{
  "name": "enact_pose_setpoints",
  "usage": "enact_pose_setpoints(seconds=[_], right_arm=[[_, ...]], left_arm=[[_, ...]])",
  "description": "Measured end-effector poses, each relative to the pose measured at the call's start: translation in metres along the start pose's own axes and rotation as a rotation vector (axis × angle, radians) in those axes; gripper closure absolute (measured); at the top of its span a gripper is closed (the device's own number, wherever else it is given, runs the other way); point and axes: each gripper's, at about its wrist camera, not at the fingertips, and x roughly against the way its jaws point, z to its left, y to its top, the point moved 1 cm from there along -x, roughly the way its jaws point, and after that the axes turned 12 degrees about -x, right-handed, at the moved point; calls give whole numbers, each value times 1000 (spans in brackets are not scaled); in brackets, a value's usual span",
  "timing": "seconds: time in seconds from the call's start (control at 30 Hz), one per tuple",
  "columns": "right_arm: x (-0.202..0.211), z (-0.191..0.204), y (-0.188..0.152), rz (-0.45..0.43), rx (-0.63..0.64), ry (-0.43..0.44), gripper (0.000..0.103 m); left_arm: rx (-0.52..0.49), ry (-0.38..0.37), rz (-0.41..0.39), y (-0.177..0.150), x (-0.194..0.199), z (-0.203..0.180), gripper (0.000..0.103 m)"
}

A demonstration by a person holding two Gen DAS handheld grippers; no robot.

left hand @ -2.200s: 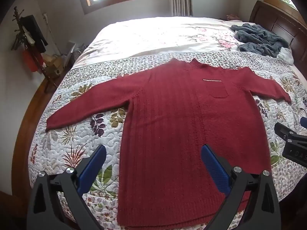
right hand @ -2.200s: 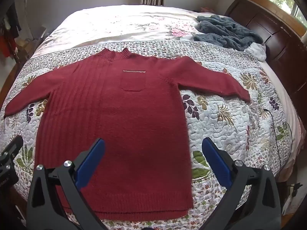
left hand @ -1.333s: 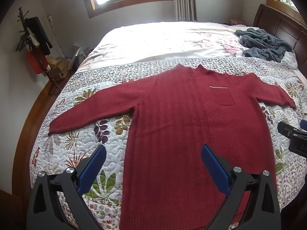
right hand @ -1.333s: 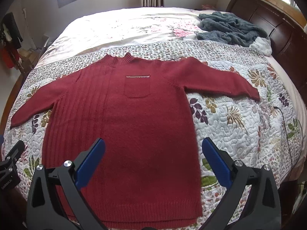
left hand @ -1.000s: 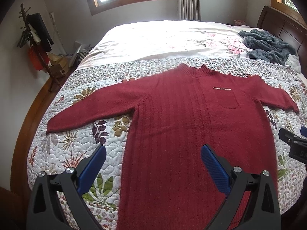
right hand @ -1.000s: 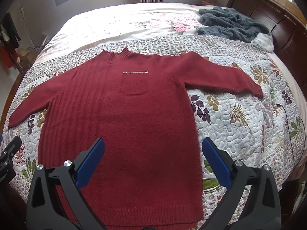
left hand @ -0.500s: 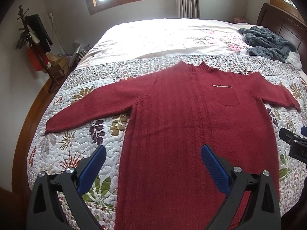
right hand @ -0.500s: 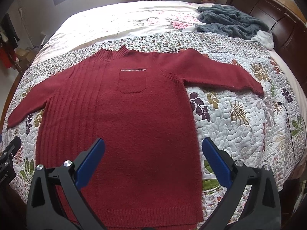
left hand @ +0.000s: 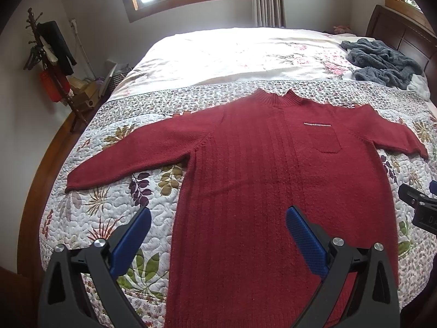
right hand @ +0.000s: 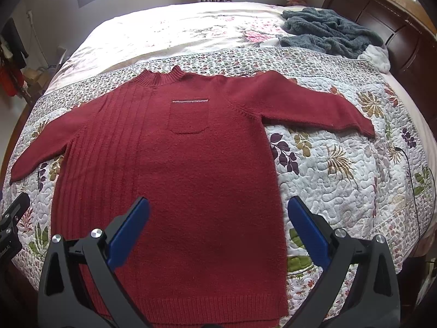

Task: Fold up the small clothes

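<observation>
A dark red knitted sweater (left hand: 254, 169) (right hand: 174, 169) lies flat and face up on the bed, both sleeves spread sideways, collar toward the far side and a chest pocket (right hand: 188, 117) showing. My left gripper (left hand: 218, 218) hovers open above the sweater's lower left part, nothing between its blue pads. Over the lower hem area my right gripper (right hand: 218, 210) is also open and empty. Each gripper shows at the edge of the other's view: the right gripper (left hand: 420, 207) at the right, the left gripper (right hand: 11, 218) at the left.
The sweater rests on a floral quilt (right hand: 341, 169) over a wide bed with a dark wooden headboard (right hand: 387, 19) at the right. A grey fleecy garment (right hand: 327, 32) lies bunched near the headboard. A coat stand (left hand: 52, 54) and boxes stand left of the bed.
Both grippers have drifted slightly over the sweater, so the view shifts a little. The sweater itself has not moved, and both grippers stay open.
</observation>
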Motion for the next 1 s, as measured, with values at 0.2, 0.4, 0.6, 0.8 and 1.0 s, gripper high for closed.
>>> enact_pose_setpoints(seconds=[0.2, 0.4, 0.6, 0.8, 1.0], right_arm=[[2, -1, 1, -5, 3, -3, 3], [3, -1, 1, -7, 4, 0, 3], [5, 0, 2, -11, 6, 3, 3], [7, 2, 3, -15, 6, 4, 3], [8, 3, 3, -18, 4, 6, 3]], left_arm=[[-3, 1, 0, 1, 1, 0, 4], [-7, 0, 0, 2, 3, -3, 4], [-5, 5, -6, 4, 5, -2, 4], [-3, 10, -8, 4, 5, -2, 4], [-2, 7, -14, 3, 7, -1, 4]])
